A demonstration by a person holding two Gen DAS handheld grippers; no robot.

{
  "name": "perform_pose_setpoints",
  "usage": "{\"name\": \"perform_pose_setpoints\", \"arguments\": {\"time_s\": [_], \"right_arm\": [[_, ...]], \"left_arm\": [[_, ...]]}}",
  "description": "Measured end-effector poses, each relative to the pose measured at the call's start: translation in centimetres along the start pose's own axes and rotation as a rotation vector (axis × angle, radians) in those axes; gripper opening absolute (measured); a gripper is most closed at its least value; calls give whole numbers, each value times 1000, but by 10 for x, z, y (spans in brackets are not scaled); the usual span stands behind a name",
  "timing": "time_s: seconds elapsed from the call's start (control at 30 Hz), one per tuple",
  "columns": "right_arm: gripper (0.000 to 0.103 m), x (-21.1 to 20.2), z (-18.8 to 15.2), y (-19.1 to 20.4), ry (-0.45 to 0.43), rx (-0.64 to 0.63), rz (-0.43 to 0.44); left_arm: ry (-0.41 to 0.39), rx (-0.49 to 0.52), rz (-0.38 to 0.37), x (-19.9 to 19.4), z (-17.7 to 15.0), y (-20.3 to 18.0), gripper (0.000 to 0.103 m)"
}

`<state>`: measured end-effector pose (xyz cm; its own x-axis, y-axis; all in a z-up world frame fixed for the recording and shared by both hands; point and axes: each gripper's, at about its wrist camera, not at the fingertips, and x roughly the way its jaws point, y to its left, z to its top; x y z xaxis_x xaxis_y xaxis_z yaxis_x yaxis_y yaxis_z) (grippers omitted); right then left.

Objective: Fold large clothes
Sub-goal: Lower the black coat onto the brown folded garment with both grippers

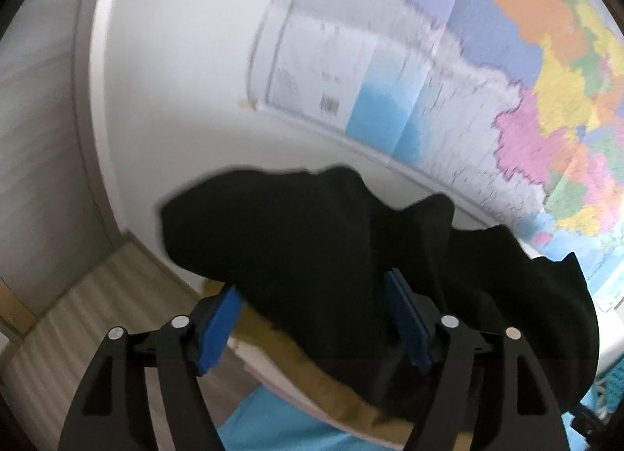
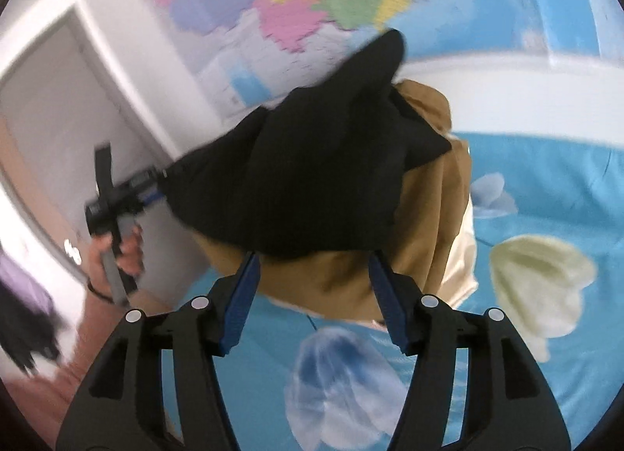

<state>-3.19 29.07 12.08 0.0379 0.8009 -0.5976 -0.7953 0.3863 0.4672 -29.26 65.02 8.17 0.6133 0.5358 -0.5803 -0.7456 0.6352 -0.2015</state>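
- My left gripper (image 1: 312, 318) stands wide; the black garment (image 1: 312, 248) lies between its blue pads without being pinched.
- My right gripper (image 2: 312, 295) is likewise spread, unclamped.
- The garment rests atop a tan garment (image 2: 421, 217) on the blue bedsheet (image 2: 546, 185).

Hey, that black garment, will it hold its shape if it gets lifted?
Probably not: the black garment sags in soft peaks and folds, so it looks floppy. It drapes over the tan clothes, so it likely slides and drags rather than rolls or tips.
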Motion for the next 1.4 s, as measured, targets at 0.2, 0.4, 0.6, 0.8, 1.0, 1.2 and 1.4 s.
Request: {"name": "perform_pose_setpoints", "arguments": {"time_s": [0.2,0.4,0.6,0.8,1.0,1.2,1.4], "right_arm": [[57,-14,40,34,-144,-188,-61],[48,41,79,15,-69,-135,-123],[29,72,60,-35,14,-12,-140],[23,71,44,-67,31,130,-50],[46,44,43,-22,-52,-45,-136],[62,42,25,6,-83,-191,-224],[80,49,11,5,-97,-207,-266]], "left_arm": [[-102,193,-119,-43,-13,-53,78],[-58,272,-136,-25,-40,-103,80],[28,300,-116,7,-64,-119,85],[32,341,-93,12,-75,-123,87],[29,320,-85,6,-73,-123,90],[9,308,-65,-5,-81,-130,97],[-7,278,-26,-15,-91,-131,97]]}}
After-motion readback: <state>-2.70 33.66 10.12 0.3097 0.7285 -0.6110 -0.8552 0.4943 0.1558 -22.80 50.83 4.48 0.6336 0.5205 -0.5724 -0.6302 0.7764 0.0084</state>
